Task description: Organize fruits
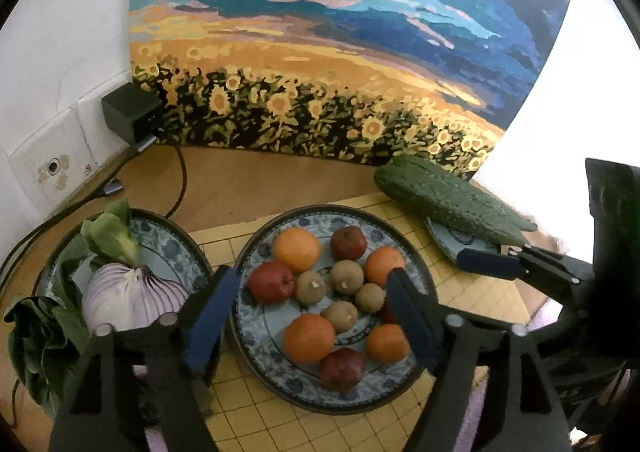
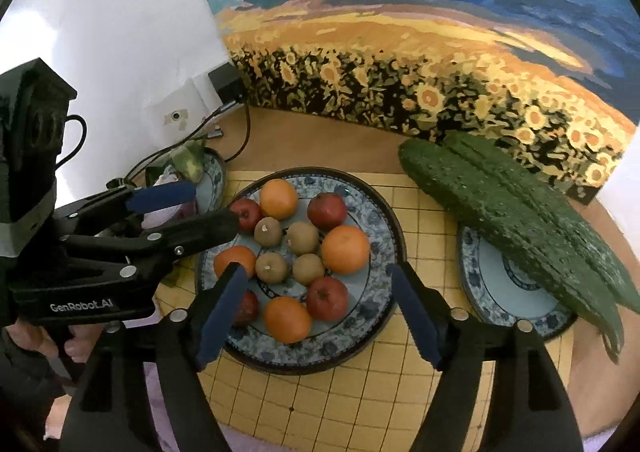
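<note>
A blue patterned plate (image 1: pixel 256 336) (image 2: pixel 376 292) holds several oranges (image 1: pixel 298 248), red apples (image 1: pixel 272 282) and small brown round fruits (image 1: pixel 346 276). My left gripper (image 1: pixel 312 280) hangs open over its near side, with nothing between the pads. My right gripper (image 2: pixel 318 276) also stands open above the same plate, holding nothing. In the right wrist view the left gripper (image 2: pixel 216 204) reaches in from the left, over the plate's left rim. A second plate (image 1: pixel 176 244) at the left carries a red onion (image 1: pixel 128 296) and leafy greens (image 1: pixel 108 232). Two cucumbers (image 2: pixel 500 204) lie on a third plate (image 2: pixel 500 304) at the right.
The plates rest on a yellow grid mat (image 2: pixel 420 212) on a wooden table (image 1: pixel 240 180). A sunflower painting (image 1: pixel 320 52) leans on the wall behind. A black adapter (image 1: pixel 128 112) with cables (image 1: pixel 182 172) sits in the back left corner. A gloved hand (image 2: pixel 24 364) grips the left tool.
</note>
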`<control>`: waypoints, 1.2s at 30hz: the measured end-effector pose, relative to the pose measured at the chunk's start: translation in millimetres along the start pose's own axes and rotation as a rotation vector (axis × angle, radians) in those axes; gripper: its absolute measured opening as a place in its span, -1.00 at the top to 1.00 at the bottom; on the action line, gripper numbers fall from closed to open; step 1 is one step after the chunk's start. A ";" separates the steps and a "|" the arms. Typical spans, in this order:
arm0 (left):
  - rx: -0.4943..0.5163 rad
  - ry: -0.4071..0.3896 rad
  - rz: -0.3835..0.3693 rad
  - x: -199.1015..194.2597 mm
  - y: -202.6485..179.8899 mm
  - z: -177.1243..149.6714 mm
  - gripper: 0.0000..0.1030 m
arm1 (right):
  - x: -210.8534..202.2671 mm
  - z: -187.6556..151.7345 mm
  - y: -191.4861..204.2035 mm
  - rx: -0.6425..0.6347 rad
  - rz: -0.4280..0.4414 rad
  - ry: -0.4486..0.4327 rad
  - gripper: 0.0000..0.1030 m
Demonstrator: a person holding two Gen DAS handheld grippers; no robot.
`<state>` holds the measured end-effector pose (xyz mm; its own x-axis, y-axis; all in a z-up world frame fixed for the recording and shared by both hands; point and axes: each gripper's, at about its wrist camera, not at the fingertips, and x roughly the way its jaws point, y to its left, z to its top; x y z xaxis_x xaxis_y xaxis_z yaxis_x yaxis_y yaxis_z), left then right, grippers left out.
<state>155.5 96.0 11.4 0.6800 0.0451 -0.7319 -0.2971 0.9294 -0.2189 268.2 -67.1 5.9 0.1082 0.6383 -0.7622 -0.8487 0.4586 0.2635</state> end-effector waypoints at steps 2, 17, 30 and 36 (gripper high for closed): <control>0.008 0.000 -0.001 -1.4 -2.8 -0.3 -0.71 | -1.9 -3.1 -1.2 0.019 -0.002 -0.002 -0.62; 0.043 -0.013 -0.005 -12.2 -17.6 -1.0 -0.92 | -27.8 -17.3 -2.8 0.083 0.014 -0.042 -0.67; 0.026 -0.054 0.064 -36.6 -27.0 -9.5 -0.96 | -38.0 -26.4 2.6 0.112 0.060 -0.054 -0.73; -0.024 -0.076 0.086 -58.6 -28.6 -27.4 -0.99 | -48.9 -35.3 17.6 0.098 0.077 -0.035 -0.75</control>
<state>105.8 56.7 42.9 0.6997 0.1523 -0.6980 -0.3716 0.9121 -0.1734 229.7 -112.1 26.9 0.0644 0.6943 -0.7168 -0.8010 0.4644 0.3779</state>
